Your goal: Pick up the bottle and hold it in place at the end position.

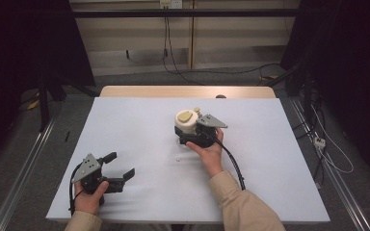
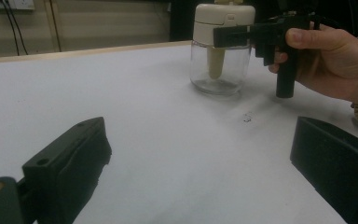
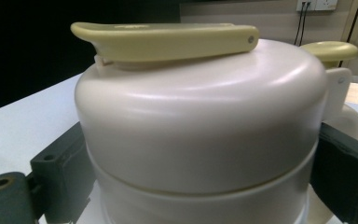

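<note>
Clamping the jar's cream lid (image 3: 200, 135), right gripper (image 1: 192, 134) has its jaws closed on both sides of the lid, one jaw at 9 o'clock and one at 3 o'clock in the right gripper view. Glass jar (image 2: 220, 70) stands upright on the white tabletop (image 1: 139, 125), a bit right of centre toward 1 o'clock in the high view. Clear glass body, a cream stem hanging inside, yellowish flip lever (image 3: 168, 39) lying flat on top of the lid. Right hand (image 1: 211, 149) grips the gripper handle from the 6 o'clock side. Left gripper (image 1: 123, 166) sits low at 7 o'clock near the tabletop's front edge, well apart from the jar, jaws spread wide and holding nothing. Small dark speck (image 2: 247, 117) on tabletop near jar.
</note>
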The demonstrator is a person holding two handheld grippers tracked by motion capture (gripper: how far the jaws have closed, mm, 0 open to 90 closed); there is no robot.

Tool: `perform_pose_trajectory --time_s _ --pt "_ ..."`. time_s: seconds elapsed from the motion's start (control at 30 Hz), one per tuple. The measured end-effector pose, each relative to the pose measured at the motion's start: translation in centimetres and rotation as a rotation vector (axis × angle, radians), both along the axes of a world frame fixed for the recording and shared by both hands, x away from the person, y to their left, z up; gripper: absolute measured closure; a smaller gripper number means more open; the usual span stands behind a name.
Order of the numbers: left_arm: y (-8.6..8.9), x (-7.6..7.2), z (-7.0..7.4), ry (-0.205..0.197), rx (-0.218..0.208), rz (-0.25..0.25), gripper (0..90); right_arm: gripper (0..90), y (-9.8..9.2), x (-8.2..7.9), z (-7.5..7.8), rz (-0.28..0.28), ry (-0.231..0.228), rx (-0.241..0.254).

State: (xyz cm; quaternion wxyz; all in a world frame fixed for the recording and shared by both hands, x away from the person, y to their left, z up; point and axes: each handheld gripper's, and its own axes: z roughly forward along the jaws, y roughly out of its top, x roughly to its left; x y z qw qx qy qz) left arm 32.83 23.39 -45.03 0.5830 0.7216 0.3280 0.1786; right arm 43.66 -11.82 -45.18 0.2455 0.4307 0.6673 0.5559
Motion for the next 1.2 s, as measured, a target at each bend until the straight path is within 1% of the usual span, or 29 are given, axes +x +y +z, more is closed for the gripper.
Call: perform_pose_trajectory --time_s 0.17,0.4,0.5,0.67,0.87,1.07,1.2 --pt "-0.1 0.0 0.0 0.001 0.003 -0.005 3.9 6.3 0.2 0.0 -0.1 0.016 0.005 -0.006" --pt "-0.1 0.1 0.0 0.002 0.003 -0.005 3.9 6.2 0.3 -0.1 -0.1 0.018 0.004 -0.005" --pt "-0.1 0.1 0.0 -0.002 0.005 -0.007 3.9 6.2 0.4 -0.2 -0.1 0.021 0.002 -0.016" --pt "-0.2 0.1 0.0 0.001 0.008 -0.01 3.9 6.1 0.5 -0.4 -0.1 0.021 0.01 -0.017" --pt "-0.1 0.1 0.0 0.001 0.009 -0.01 3.9 5.9 0.6 -0.7 -0.1 0.026 0.004 -0.041" --pt "-0.1 0.0 0.1 -0.001 0.01 -0.008 3.9 5.7 0.6 -1.0 0.0 0.02 0.016 -0.055" --pt "-0.1 0.0 0.0 -0.002 0.009 -0.005 3.9 5.8 0.6 -1.1 0.1 0.019 0.013 -0.064"
